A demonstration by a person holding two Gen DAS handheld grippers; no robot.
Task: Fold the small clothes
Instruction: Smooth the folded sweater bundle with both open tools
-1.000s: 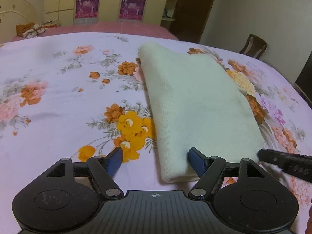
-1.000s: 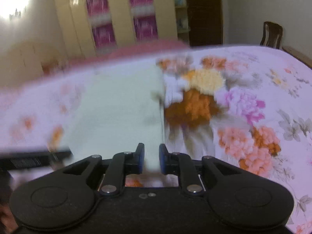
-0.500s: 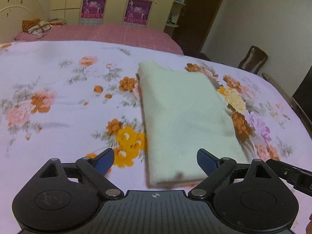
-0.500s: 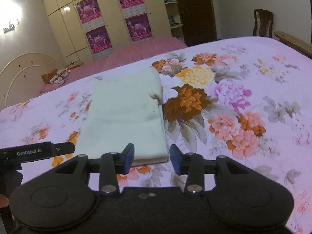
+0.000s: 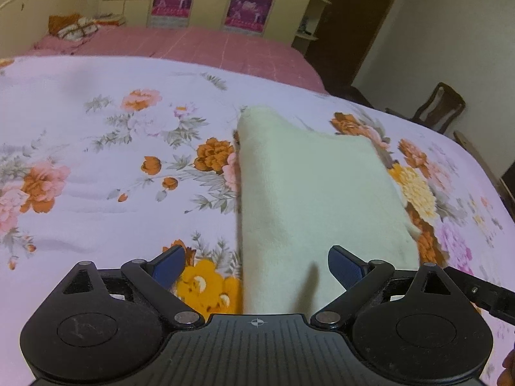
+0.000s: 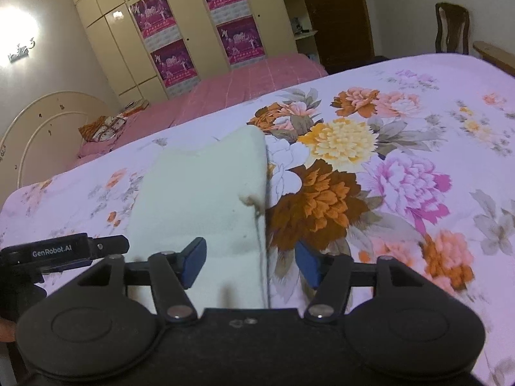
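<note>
Two tools of mine were off the cloth: my left tool (image 5: 256,270) spread wide, my right tool (image 6: 250,262) opening, neither pinching anything. That folded cream garment (image 5: 318,193) lay at twelve o'clock on the bed (image 5: 80,167), light, limp, fleecy; I judged its near corners the best hold.

A pale cream, soft fleecy cloth (image 5: 315,193) is seen folded into a long flat rectangle, laid flat on the floral bedsheet (image 5: 96,193), with a small dark-stained notch on its right edge.
</note>
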